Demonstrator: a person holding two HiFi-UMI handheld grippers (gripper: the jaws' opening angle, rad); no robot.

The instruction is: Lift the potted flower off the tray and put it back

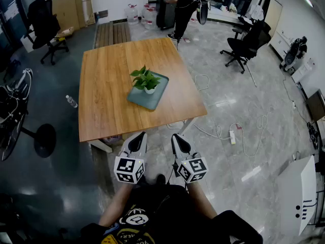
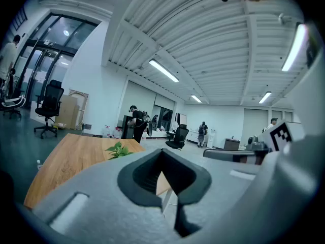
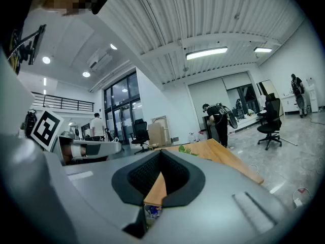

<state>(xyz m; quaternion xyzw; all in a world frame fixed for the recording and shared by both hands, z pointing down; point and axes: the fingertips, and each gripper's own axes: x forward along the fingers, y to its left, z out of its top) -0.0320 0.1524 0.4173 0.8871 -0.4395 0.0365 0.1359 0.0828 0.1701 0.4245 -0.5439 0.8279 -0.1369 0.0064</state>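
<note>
Wooden table [image 1: 106, 85] carries a teal tray [image 1: 139, 101] near its middle. The potted flower [image 1: 146, 80] stands about in the centre of that tray, in a small white pot. Both grippers are well apart from it, off the table at 6 o'clock and close to the person's body. The left gripper [image 1: 137, 139] and the right gripper [image 1: 179, 140] each have the jaws pressed together, with nothing between them.

I judge the first risk is arriving at the pot with the jaws not yet spread, which would push it and tip it. The leaves reach wider than the pot, so a grip taken too high may crush them or slip. The tray looks light and may slide or rise together with the pot. A power strip [image 1: 232, 136] with its cable lies on the floor at 3 o'clock from the grippers and could catch a foot.
</note>
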